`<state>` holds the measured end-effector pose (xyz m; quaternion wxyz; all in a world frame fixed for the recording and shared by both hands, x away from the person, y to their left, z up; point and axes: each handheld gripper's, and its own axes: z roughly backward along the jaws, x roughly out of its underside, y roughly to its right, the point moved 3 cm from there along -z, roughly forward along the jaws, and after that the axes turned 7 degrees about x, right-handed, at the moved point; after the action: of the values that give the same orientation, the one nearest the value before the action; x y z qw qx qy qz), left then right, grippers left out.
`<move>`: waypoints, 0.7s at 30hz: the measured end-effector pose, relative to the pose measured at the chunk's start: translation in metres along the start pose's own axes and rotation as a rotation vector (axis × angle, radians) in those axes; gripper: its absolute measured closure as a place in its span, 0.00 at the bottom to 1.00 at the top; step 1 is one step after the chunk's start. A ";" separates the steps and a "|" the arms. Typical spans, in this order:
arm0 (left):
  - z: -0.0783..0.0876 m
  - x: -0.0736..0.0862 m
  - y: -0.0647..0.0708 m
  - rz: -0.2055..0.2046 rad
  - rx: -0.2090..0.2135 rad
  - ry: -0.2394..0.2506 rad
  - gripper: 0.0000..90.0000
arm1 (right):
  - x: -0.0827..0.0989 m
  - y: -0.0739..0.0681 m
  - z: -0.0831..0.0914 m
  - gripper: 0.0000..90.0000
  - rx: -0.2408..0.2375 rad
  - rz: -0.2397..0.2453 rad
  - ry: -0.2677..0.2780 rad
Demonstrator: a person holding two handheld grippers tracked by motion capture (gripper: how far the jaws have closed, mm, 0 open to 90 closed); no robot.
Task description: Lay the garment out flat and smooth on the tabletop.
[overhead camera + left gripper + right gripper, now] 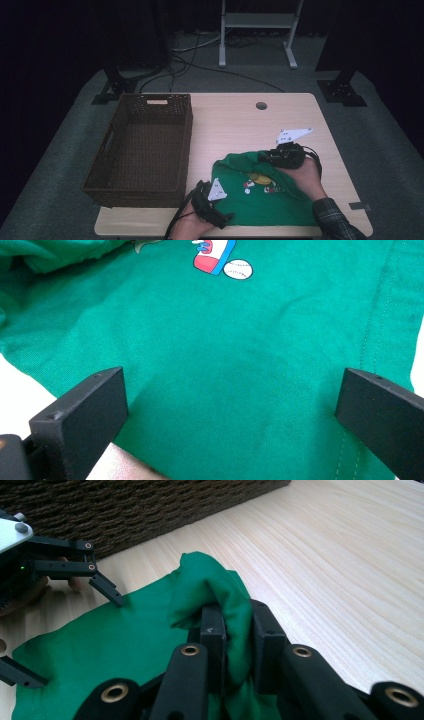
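Green shirt (270,195) could slip while being folded beside the basket (142,145)
Right gripper (235,630) pinches a thin bunched fold; left gripper (212,205) gapes wide over the hem, so pulling may drag the shirt askew

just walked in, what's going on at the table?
A person is working a green shirt on the wooden table with a handheld gripper in each hand. The right gripper is shut on a bunched fold of the shirt near its far edge. The left gripper is open, its jaws spread over the flat near part of the cloth, not pinching it. A brown wicker basket sits on the left, nothing visible in it.
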<state>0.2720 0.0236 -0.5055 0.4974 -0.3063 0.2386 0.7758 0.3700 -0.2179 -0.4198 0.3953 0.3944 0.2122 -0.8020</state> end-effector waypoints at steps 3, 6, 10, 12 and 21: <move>0.000 0.000 0.000 0.000 0.000 0.000 0.00 | -0.001 0.002 0.000 0.89 0.003 -0.002 -0.001; 0.000 0.000 0.000 0.000 0.000 0.000 0.00 | -0.001 0.003 -0.001 0.89 0.006 -0.006 0.001; 0.000 0.000 0.000 0.000 0.000 -0.001 0.00 | -0.002 0.006 -0.001 0.89 0.012 -0.008 -0.003; 0.000 0.000 0.000 0.000 0.000 0.000 0.00 | -0.003 0.007 -0.002 0.89 0.014 -0.010 -0.003; 0.000 0.000 0.000 0.000 0.000 -0.001 0.00 | -0.004 0.013 -0.004 0.89 0.021 -0.023 -0.008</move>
<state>0.2720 0.0237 -0.5055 0.4975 -0.3059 0.2385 0.7759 0.3840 -0.2213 -0.4196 0.3826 0.3927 0.2067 -0.8103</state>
